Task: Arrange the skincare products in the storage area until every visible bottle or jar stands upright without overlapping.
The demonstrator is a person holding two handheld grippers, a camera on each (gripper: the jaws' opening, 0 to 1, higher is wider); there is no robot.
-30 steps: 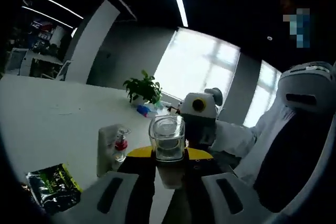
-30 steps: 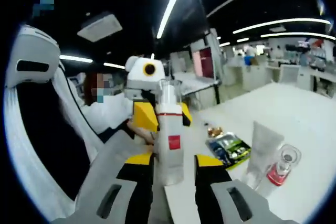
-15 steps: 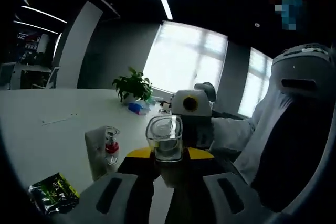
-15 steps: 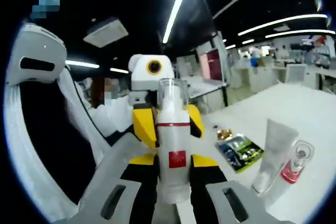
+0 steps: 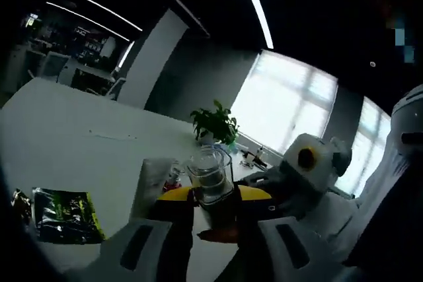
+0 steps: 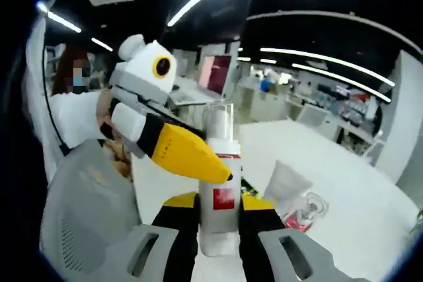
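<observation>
My left gripper is shut on a clear glass jar, held upright above the white table. My right gripper is shut on a white pump bottle with a red band and a clear cap. In the right gripper view, the left gripper reaches in from the left, its yellow jaw tip just in front of the pump bottle. On the table stand a white tube and a small clear bottle with red liquid. The right gripper shows at the right of the left gripper view.
A green foil packet lies on the table at the left. A potted plant stands at the far edge by the window. A person in a white sleeve and a grey mesh chair are close at the left.
Both views have swung with the hands. In the right gripper view the left gripper has come nearer and its yellow jaw now crosses in front of the pump bottle. Both grips are unchanged.
</observation>
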